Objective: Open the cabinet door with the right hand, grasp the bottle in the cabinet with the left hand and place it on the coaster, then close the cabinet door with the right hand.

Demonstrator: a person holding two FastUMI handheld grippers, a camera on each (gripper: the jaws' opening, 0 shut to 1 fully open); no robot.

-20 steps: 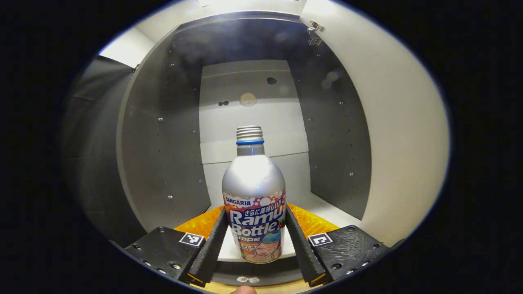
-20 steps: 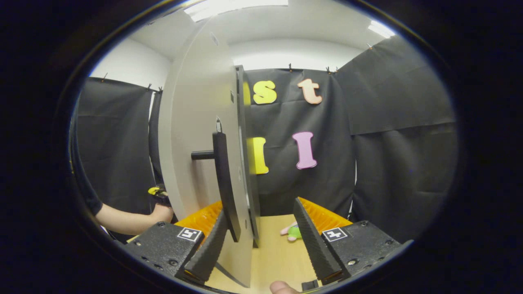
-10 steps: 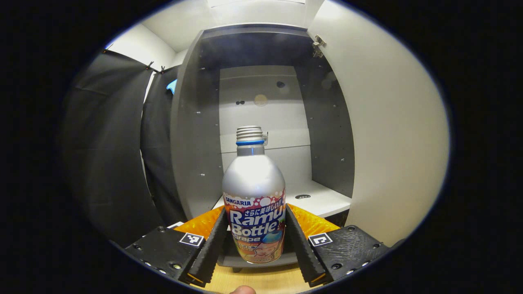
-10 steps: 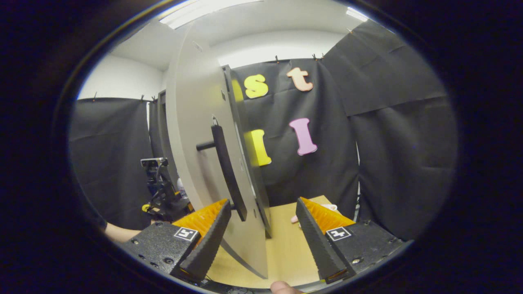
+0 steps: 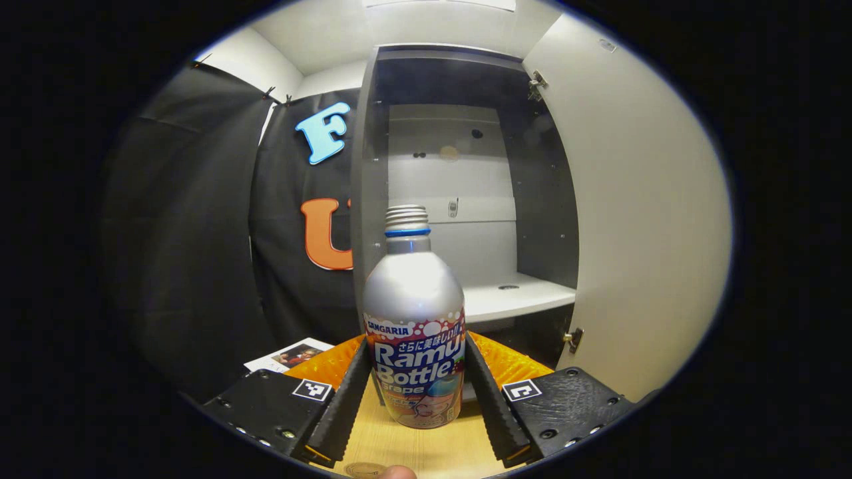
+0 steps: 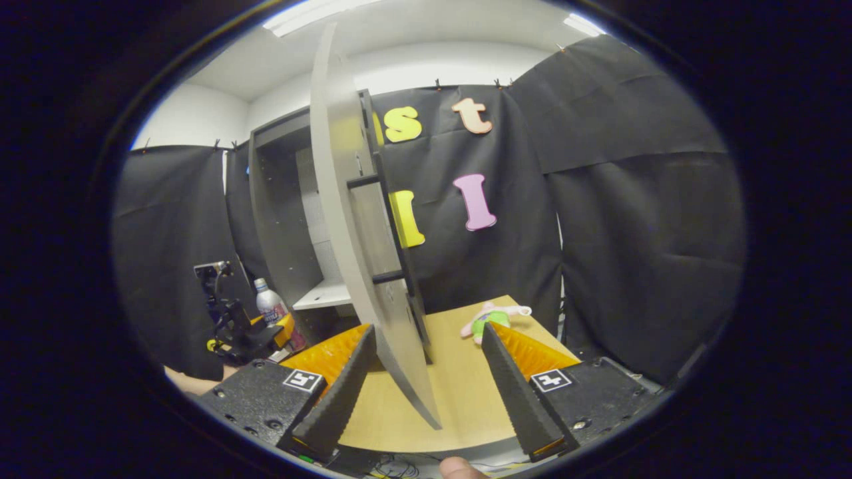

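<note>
Bottle (image 5: pixel 413 332) is clamped upright between the left gripper (image 5: pixel 414 392) fingers and has come clear of the cabinet (image 5: pixel 466 166), now above the worktop (image 5: pixel 413 449). Right gripper (image 6: pixel 426 392) fingers stand apart by the open door (image 6: pixel 363 266); a disc at the left gripper view's bottom edge may be the coaster (image 5: pixel 363 470)
</note>
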